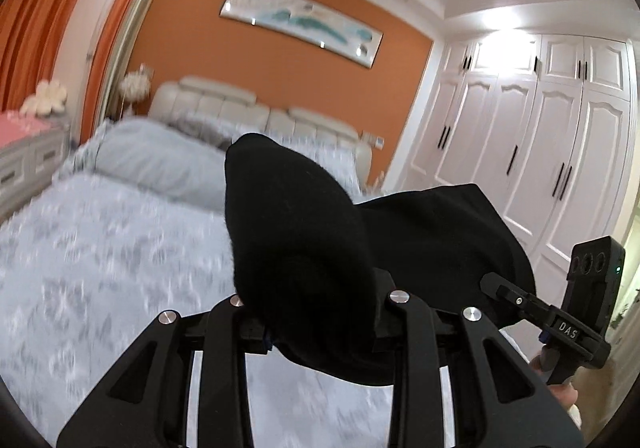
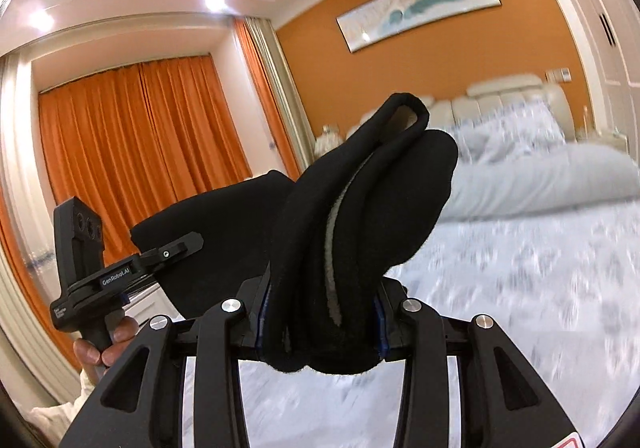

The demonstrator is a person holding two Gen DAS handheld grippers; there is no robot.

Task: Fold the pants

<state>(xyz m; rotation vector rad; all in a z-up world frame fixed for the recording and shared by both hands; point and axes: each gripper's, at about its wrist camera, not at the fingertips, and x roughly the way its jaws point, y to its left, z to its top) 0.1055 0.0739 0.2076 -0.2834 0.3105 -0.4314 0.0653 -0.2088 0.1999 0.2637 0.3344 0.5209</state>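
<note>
While the bed [image 1: 100, 256] is lying blurred below, the black pants [image 1: 304, 248] are hanging bunched above it, unfolded as far as I can judge, each end being pinched by the left hand-held gripper [image 1: 320, 332] and right hand-held gripper [image 2: 320, 328].

The right gripper [image 2: 320, 322] is clamped on a thick bunch of black pants [image 2: 360, 215], which rise ahead of it in folded layers with a pale lining showing. To its left, the left gripper [image 2: 176, 246] pinches another part of the same pants, held by a hand [image 2: 106, 346]. Below and to the right lies a bed [image 2: 520, 288], blurred. Orange curtains [image 2: 140, 139] hang beyond on the left.
</note>
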